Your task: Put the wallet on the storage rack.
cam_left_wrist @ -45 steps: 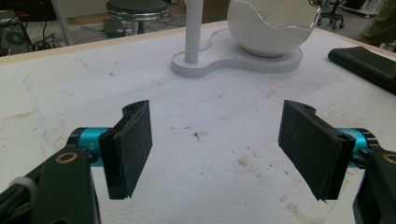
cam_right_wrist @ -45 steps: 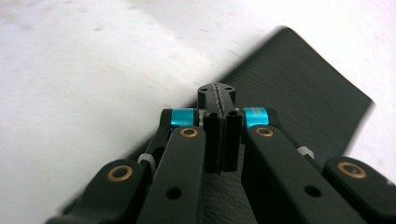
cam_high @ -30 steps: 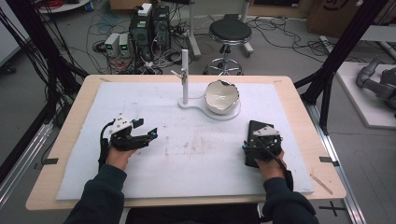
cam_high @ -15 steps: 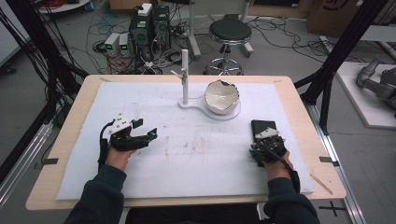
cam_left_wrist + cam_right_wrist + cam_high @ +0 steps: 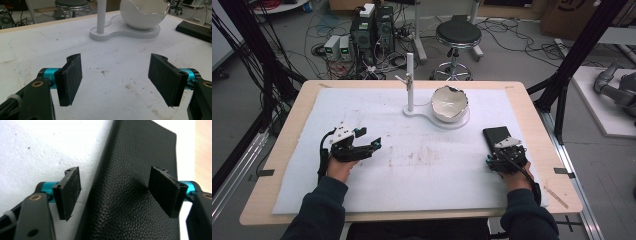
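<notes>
Between the right gripper's [image 5: 115, 195] spread jaws lies the black leather case [image 5: 135, 185], not yet pinched. Lifting remains; the left gripper [image 5: 117, 80] waits spread wide, holding nothing.

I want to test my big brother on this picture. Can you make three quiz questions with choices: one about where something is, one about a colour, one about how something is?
1. Where does the black leather case lie?
A. on the stool
B. on the white mat, near the right hand-held gripper
C. inside the bowl

2. What colour is the bowl?
A. red
B. green
C. white

3. How are the jaws of the left hand-held gripper?
A. open, nothing between them
B. shut on a pen
C. shut on the bowl

Answers: 1 B, the high view shows the case at the mat's right side by that gripper. 2 C, it is white in both views. 3 A, bare mat shows between the jaws.
</notes>
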The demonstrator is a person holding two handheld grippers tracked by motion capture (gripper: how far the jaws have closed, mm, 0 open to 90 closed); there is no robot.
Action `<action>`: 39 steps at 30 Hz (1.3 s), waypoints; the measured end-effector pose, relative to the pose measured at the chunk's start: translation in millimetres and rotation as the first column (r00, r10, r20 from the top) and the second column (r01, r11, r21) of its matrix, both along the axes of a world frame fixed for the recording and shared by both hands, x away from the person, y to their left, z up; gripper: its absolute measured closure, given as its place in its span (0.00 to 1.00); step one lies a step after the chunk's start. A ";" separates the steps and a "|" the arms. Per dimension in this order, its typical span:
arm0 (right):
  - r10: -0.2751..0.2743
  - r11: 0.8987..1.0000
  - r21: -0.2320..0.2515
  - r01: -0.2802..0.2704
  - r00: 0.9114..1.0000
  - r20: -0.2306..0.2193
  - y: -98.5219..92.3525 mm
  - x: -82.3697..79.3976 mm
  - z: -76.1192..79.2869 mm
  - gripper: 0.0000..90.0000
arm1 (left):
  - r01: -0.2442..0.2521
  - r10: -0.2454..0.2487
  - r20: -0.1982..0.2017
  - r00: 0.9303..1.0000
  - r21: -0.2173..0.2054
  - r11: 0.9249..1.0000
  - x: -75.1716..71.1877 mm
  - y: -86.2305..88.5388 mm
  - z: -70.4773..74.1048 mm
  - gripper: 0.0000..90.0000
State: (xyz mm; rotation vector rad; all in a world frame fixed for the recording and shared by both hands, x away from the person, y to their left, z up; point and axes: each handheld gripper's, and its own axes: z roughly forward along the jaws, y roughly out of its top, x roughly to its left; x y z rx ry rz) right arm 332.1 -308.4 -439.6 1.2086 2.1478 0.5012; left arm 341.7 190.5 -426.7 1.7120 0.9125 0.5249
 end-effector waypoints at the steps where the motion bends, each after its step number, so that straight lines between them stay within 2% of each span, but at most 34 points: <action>1: 0.009 1.000 -0.028 -0.009 1.000 0.005 1.7 -0.2 1.2 0.50 | 0.001 -0.001 0.001 1.000 0.001 1.000 0.0 0.0 0.1 0.30; 2: 0.029 0.997 -0.074 -0.028 0.999 0.014 3.9 -0.1 1.9 0.54 | 0.002 -0.002 0.000 1.000 0.002 1.000 -0.2 0.1 0.2 0.30; 3: 0.038 0.995 -0.088 -0.037 0.999 0.013 5.2 0.9 2.5 0.59 | 0.001 -0.001 0.001 1.000 0.000 1.000 -0.4 0.0 0.3 0.30; 8: 0.049 0.989 -0.139 -0.045 0.998 0.026 13.1 -1.0 5.5 0.81 | 0.003 -0.003 -0.001 1.000 0.002 1.000 -0.3 0.0 0.2 0.30; 11: 0.045 0.987 -0.154 -0.039 0.998 0.033 15.4 -1.0 9.0 0.88 | 0.003 -0.003 -0.001 1.000 0.001 1.000 -0.4 0.2 0.2 0.30; 14: 0.041 0.993 -0.114 -0.035 0.998 0.051 11.2 -2.1 14.8 0.90 | 0.001 -0.001 -0.002 1.000 -0.001 1.000 0.0 0.4 0.0 0.30; 15: 0.031 0.996 -0.084 -0.025 0.998 0.062 8.8 -2.9 17.9 0.91 | 0.001 -0.001 -0.003 1.000 0.002 1.000 0.1 0.6 -0.2 0.30; 17: 0.018 1.000 0.007 -0.018 0.997 0.081 1.2 -4.3 24.7 0.91 | 0.001 -0.001 -0.004 1.000 -0.002 1.000 0.2 -0.1 -0.4 0.30; 20: 0.002 0.993 0.121 -0.014 0.995 0.095 -8.0 -6.3 32.7 0.91 | 0.002 -0.002 -0.004 1.000 0.000 1.000 0.5 -0.2 -0.6 0.30; 22: -0.004 0.977 0.214 -0.019 0.994 0.107 -15.5 -7.6 39.3 0.91 | 0.002 -0.002 -0.004 1.000 0.000 1.000 0.6 0.0 -0.7 0.30; 23: -0.007 0.964 0.264 -0.023 0.994 0.113 -18.6 -8.6 42.5 0.92 | 0.002 -0.002 -0.004 1.000 -0.001 1.000 0.7 0.0 -0.7 0.30; 25: 0.000 0.933 0.357 -0.043 0.993 0.120 -25.0 -10.7 48.0 0.92 | 0.002 -0.002 -0.005 1.000 -0.001 1.000 0.7 0.0 -0.8 0.30; 28: 0.010 0.873 0.484 -0.058 0.995 0.101 -31.2 -12.1 51.8 0.92 | 0.003 -0.003 -0.007 1.000 -0.002 1.000 0.6 -0.4 -0.9 0.30; 29: 0.018 0.857 0.510 -0.068 0.995 0.103 -31.8 -12.9 52.0 0.92 | 0.003 -0.003 -0.007 1.000 -0.002 1.000 0.5 -0.4 -0.9 0.30; 31: 0.032 0.837 0.541 -0.079 0.995 0.096 -31.4 -13.3 52.3 0.91 | 0.003 -0.003 -0.006 1.000 -0.001 1.000 0.6 -0.2 -0.8 0.30; 32: 0.034 0.837 0.541 -0.083 0.994 0.099 -30.9 -13.0 52.3 0.91 | 0.003 -0.003 -0.005 1.000 -0.001 1.000 0.6 -0.1 -0.8 0.30; 35: 0.007 0.849 0.524 -0.063 0.994 0.108 -31.3 -10.7 51.9 0.90 | 0.004 -0.004 -0.007 1.000 -0.002 1.000 0.4 -0.2 -0.8 0.30; 36: -0.010 0.856 0.515 -0.052 0.993 0.116 -32.5 -9.9 52.0 0.90 | 0.005 -0.005 -0.007 1.000 -0.002 1.000 0.3 -0.3 -0.8 0.30; 37: -0.042 0.871 0.489 -0.037 0.988 0.149 -36.2 -9.3 51.5 0.88 | 0.004 -0.004 -0.008 1.000 -0.001 1.000 0.1 -0.3 -0.7 0.30; 38: -0.042 0.871 0.489 -0.037 0.988 0.149 -36.2 -9.3 51.5 0.88 | 0.005 -0.005 -0.008 1.000 0.000 1.000 0.1 -0.4 -0.8 0.30; 39: -0.052 0.879 0.475 -0.033 0.985 0.163 -38.0 -9.4 51.0 0.87 | 0.007 -0.007 -0.009 1.000 0.002 1.000 0.3 -0.3 -0.9 0.30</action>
